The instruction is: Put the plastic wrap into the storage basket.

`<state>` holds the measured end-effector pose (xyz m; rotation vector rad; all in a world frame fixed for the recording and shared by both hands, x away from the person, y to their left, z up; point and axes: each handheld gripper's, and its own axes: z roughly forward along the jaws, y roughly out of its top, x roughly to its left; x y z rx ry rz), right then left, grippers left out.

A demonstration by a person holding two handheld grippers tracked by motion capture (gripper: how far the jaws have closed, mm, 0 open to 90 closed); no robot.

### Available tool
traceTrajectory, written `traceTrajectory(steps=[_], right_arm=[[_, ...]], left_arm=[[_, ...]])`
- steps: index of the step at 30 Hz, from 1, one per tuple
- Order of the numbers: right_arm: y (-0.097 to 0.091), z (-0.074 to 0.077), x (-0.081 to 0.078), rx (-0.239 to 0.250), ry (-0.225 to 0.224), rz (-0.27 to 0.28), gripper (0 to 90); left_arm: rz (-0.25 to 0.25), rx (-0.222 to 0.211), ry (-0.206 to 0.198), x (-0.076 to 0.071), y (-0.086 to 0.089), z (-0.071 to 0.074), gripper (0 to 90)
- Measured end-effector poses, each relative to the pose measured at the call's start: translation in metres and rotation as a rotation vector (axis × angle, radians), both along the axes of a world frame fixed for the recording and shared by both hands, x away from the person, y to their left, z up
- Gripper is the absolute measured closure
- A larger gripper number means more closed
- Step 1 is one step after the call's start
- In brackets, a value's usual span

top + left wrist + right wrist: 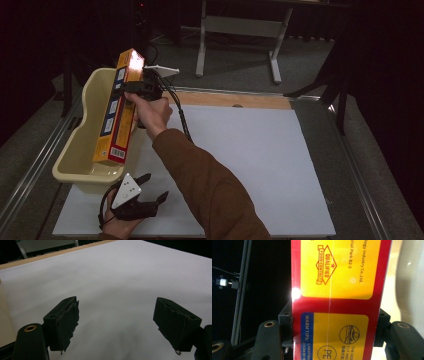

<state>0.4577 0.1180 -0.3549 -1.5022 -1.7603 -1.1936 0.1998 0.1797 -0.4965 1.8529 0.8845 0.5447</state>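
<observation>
Clearly the right tool (334,332) pinches a red box (339,290) labelled "QUALIFIED FOOD CONTACT".

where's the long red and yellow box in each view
High view: the box stands tilted at upper left, lower end inside the cream tub, held by the right claw.
Right gripper view: its red and yellow printed face runs up the centre, clamped between the black jaws.
Left gripper view: not in it, just the open left claw over the white sheet.
Shared landmark: the cream tub, at the right edge of the right gripper view.
</observation>
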Motion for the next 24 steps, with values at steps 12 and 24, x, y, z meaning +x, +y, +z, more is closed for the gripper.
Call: traceTrajectory(steps=[12,24], right_arm=[[0.018,-0.016,-0.007,-0.014,0.002,0.006,39.4],[0.027,-0.037,-0.013,-0.051,0.024,0.002,39.3]], left_arm=[[0.001,-0.005,-0.004,0.001,0.003,0.001,20.1],[0.003,-0.019,-0.002,0.0,0.003,0.001,20.1]])
